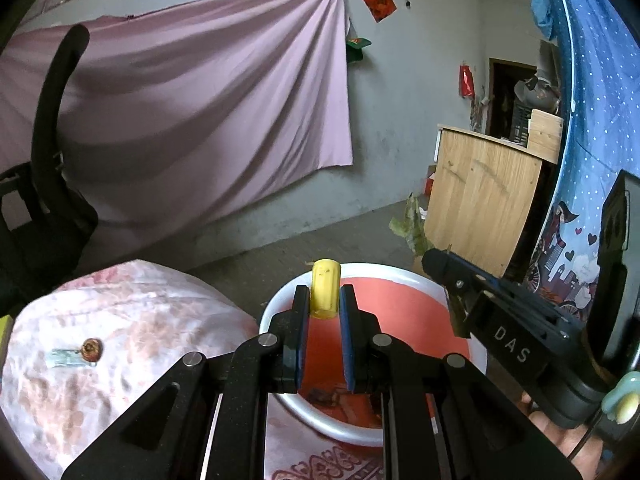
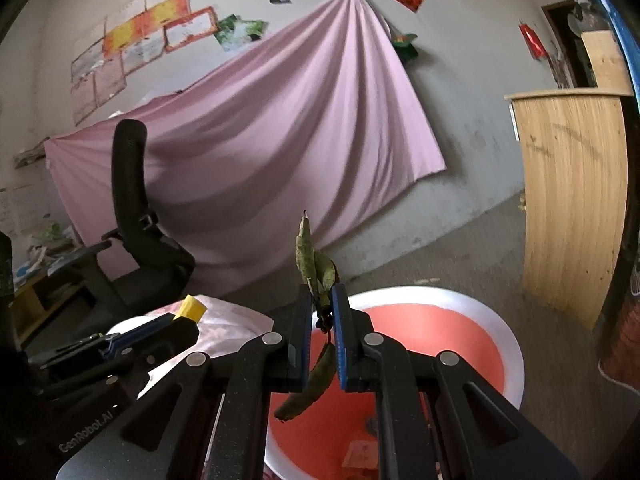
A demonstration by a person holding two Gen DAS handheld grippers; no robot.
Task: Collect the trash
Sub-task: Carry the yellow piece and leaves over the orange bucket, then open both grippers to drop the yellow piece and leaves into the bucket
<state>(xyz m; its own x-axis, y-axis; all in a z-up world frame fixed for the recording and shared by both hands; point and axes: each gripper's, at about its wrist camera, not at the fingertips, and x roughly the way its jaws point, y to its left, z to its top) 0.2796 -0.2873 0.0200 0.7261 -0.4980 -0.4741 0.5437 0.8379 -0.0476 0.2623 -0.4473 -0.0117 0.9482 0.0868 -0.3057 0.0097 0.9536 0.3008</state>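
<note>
My left gripper (image 1: pixel 325 298) is shut on a yellow cylinder-shaped piece of trash (image 1: pixel 325 289) and holds it above a round basin (image 1: pixel 276 308) with a white rim and a red inside. My right gripper (image 2: pixel 323 300) is shut on a sprig of dry green leaves (image 2: pixel 314 266), also above the basin (image 2: pixel 508 344). The right gripper shows in the left wrist view (image 1: pixel 440 264), beside the basin's right rim. The left gripper shows in the right wrist view (image 2: pixel 188 316), with the yellow piece (image 2: pixel 192 307). A small brown scrap (image 1: pixel 91 350) and a pale green wrapper (image 1: pixel 66 358) lie on the floral cloth (image 1: pixel 140 320).
A black office chair (image 2: pixel 136 216) stands at the left. A pink sheet (image 2: pixel 260 140) hangs on the back wall. A wooden cabinet (image 2: pixel 572 200) stands at the right, with green leaves on the floor (image 1: pixel 410 224) beside it. A blue dotted cloth (image 1: pixel 588 92) hangs at the far right.
</note>
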